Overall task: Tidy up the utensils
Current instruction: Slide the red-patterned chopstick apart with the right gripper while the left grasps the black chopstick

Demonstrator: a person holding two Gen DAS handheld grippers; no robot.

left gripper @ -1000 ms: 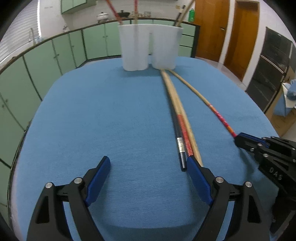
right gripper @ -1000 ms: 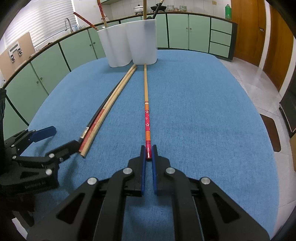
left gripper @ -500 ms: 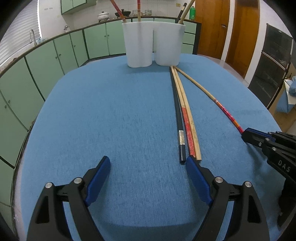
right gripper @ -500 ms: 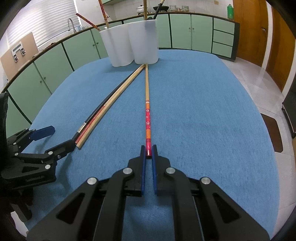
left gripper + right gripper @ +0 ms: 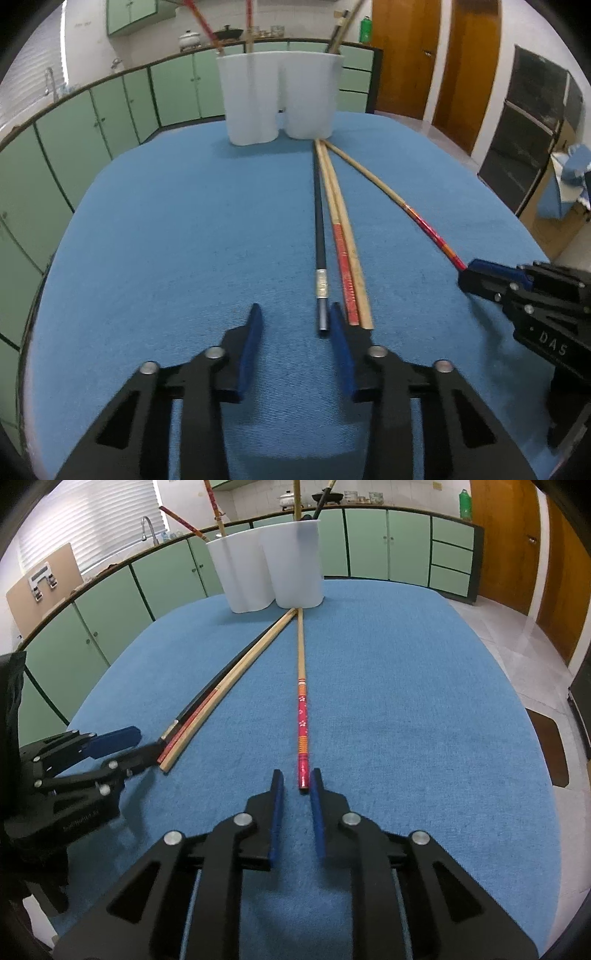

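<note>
Three chopsticks lie side by side on the blue cloth: a black one, a red-and-wood one and a plain wooden one. My left gripper is closing; the black stick's near end sits between its fingers, close to the right one, unpinched. A red patterned chopstick lies apart to the right. My right gripper is opening, and that stick's end rests loose between its blue pads. A white two-lobed holder at the far end holds several upright chopsticks.
The blue cloth covers a rounded table whose edges fall away on all sides. Green cabinets ring the room behind, wooden doors stand at the right. Each gripper shows in the other's view: right gripper, left gripper.
The left jaws have come in from wide apart to a narrow gap around the black chopstick's end. The right jaws, shut on the red chopstick's end before, have parted.
</note>
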